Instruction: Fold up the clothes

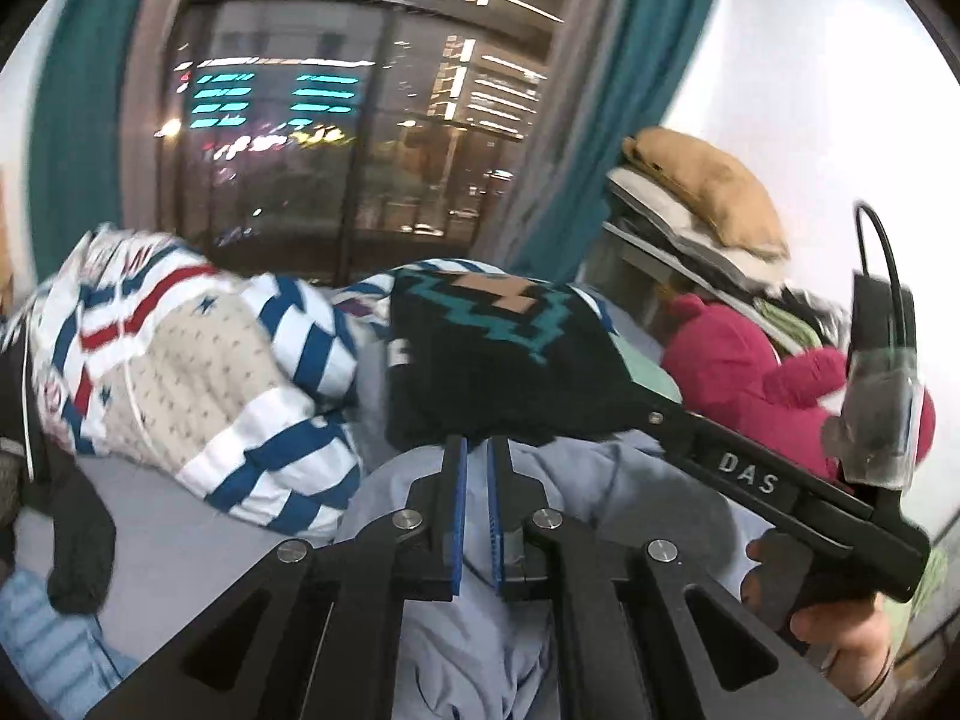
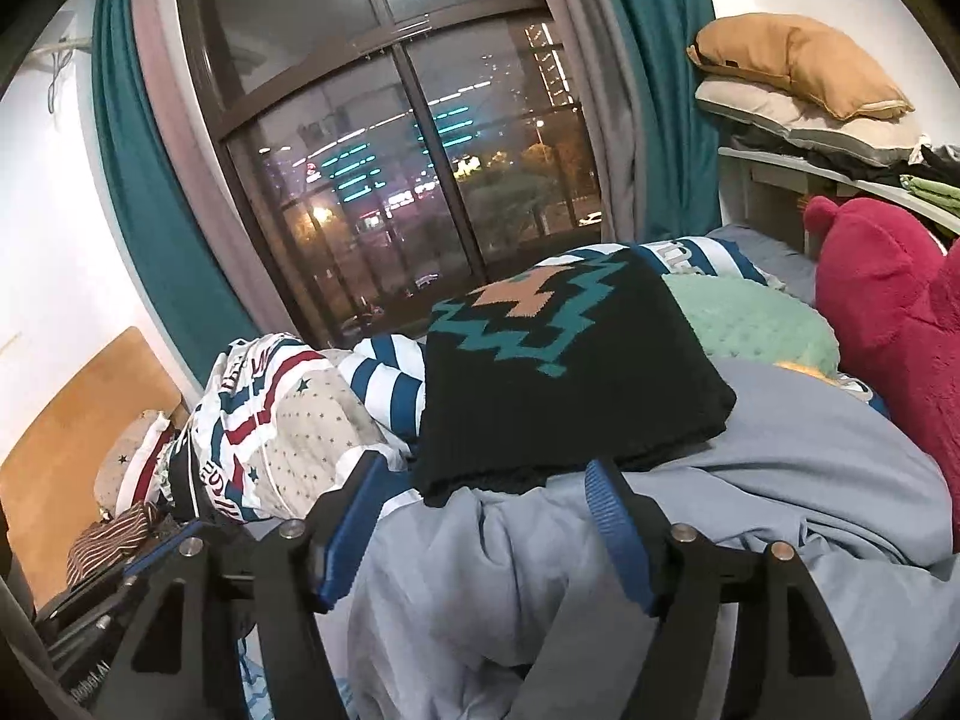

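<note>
A light blue garment (image 1: 468,648) lies bunched on the bed. My left gripper (image 1: 477,450) is shut on a fold of it, with cloth between the blue pads. In the right wrist view the same light blue garment (image 2: 690,510) spreads under my right gripper (image 2: 480,468), which is open with its fingers on either side of a raised fold. A folded black sweater (image 2: 558,372) with a teal and tan pattern rests just beyond both grippers; it also shows in the left wrist view (image 1: 498,360). The right gripper's body (image 1: 780,480) crosses the left wrist view at right.
A striped and starred quilt (image 1: 198,372) is heaped at left. A magenta plush toy (image 2: 888,324) and a mint cushion (image 2: 750,318) sit at right. Pillows (image 2: 804,78) lie on a shelf. A dark glove (image 1: 78,546) lies at left. A window (image 2: 408,168) stands behind.
</note>
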`<action>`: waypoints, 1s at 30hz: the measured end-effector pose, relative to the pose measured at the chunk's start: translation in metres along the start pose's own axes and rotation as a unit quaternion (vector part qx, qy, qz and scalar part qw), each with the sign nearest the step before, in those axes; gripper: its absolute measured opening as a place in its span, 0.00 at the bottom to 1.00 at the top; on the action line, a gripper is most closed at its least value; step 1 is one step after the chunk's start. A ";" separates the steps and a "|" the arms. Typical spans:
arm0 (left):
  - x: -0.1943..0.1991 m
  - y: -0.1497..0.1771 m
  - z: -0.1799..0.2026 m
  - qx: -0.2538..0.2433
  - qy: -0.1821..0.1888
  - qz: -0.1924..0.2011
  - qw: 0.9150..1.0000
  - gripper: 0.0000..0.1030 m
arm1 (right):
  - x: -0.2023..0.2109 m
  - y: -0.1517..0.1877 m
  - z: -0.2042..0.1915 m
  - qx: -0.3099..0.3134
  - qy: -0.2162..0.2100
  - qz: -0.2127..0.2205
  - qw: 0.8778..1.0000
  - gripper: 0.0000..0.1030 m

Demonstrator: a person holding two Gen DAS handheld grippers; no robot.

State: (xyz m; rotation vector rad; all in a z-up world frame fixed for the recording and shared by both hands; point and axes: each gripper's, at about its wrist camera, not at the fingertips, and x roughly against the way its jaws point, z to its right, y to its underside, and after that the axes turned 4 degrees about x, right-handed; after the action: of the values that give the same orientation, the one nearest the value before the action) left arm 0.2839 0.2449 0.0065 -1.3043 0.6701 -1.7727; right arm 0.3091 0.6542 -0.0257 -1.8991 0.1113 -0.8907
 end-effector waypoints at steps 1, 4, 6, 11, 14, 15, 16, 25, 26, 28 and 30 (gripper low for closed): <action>-0.002 0.000 -0.001 0.004 0.001 -0.002 1.000 0.06 | -0.003 -0.001 0.000 0.000 0.003 0.001 1.000 0.70; -0.009 0.001 -0.005 0.016 0.004 -0.009 1.000 0.06 | -0.011 -0.002 -0.002 0.016 0.015 0.004 1.000 0.70; -0.015 0.000 -0.001 0.005 0.000 -0.009 1.000 0.07 | -0.016 -0.002 -0.004 0.024 0.019 0.004 1.000 0.71; -0.033 -0.004 0.006 -0.020 -0.020 -0.027 0.999 0.54 | -0.028 0.002 -0.010 0.035 0.046 0.002 0.998 0.77; -0.034 -0.006 -0.001 -0.007 -0.030 -0.004 1.000 0.70 | -0.030 0.005 -0.014 0.051 0.074 0.012 0.996 0.83; -0.033 -0.007 -0.001 -0.006 -0.029 -0.002 1.000 0.70 | -0.030 0.006 -0.015 0.055 0.079 0.014 0.995 0.83; -0.033 -0.008 -0.002 -0.006 -0.027 0.000 1.000 0.70 | -0.030 0.007 -0.015 0.057 0.079 0.013 0.995 0.83; -0.022 -0.006 0.003 -0.017 -0.006 -0.005 1.000 0.77 | -0.026 0.022 -0.009 0.053 0.090 -0.012 0.994 1.00; -0.020 -0.006 0.003 -0.019 -0.002 -0.002 1.000 0.77 | -0.023 0.022 -0.009 0.054 0.095 -0.010 0.994 1.00; -0.015 -0.007 0.004 -0.021 0.004 0.005 1.000 0.78 | -0.017 0.024 -0.010 0.054 0.104 -0.003 0.993 1.00; -0.010 -0.008 0.005 -0.023 0.008 0.014 1.000 0.79 | -0.013 0.023 -0.010 0.056 0.115 0.003 0.992 1.00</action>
State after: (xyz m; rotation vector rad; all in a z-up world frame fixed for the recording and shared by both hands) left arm 0.2877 0.2580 0.0094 -1.3061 0.7379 -1.7561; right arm 0.3005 0.6405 -0.0490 -1.6875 0.2013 -1.0869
